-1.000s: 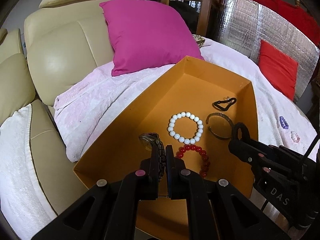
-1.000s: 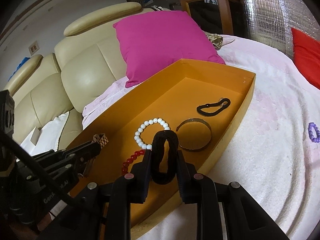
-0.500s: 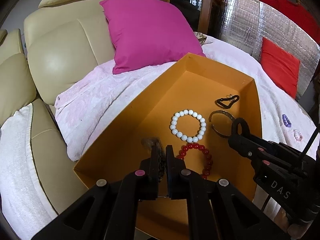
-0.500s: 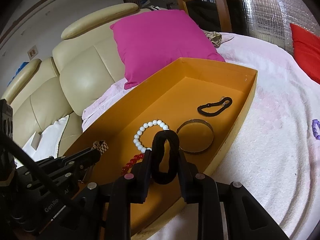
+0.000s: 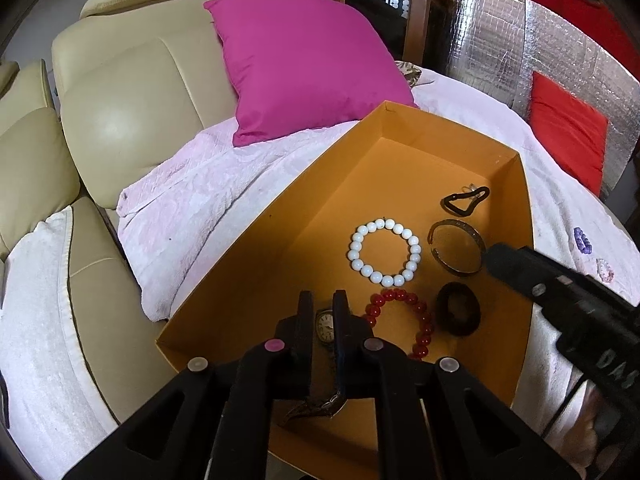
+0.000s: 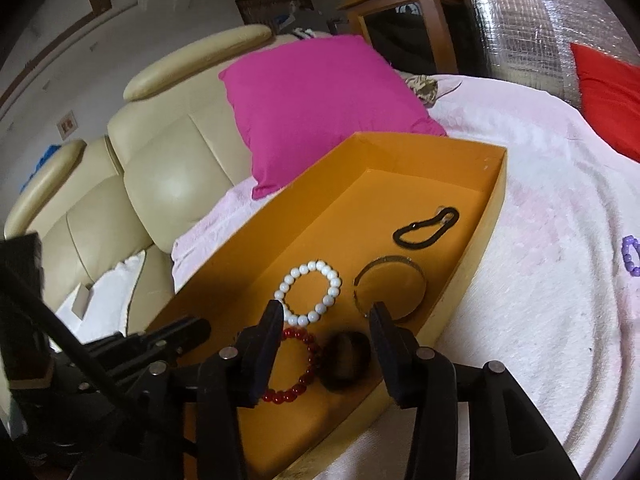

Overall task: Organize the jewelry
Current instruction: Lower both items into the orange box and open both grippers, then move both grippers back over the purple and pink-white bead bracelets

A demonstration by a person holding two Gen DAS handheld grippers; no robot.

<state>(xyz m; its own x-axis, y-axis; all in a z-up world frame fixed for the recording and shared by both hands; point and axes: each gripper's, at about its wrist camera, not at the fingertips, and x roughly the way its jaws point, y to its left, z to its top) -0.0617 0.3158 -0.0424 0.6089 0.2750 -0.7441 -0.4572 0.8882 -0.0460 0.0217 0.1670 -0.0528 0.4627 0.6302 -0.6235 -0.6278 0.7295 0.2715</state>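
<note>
Orange box [image 5: 248,280] sits on the pink-covered bed as the collecting tray. Right gripper [image 6: 324,324]: jaws opening, nothing pressed between the pads; the black hair tie [image 6: 345,360] lies loose on the box floor below them, at 3 o'clock of the red bead bracelet [image 6: 294,364], probably spaced to avoid tangling. Left gripper [image 5: 322,320] is clamped on the wristwatch [image 5: 325,326], low over the floor at 9 o'clock of the red beads, likely about to set it down. A purple bracelet [image 6: 631,255] waits on the cover outside the box.
</note>
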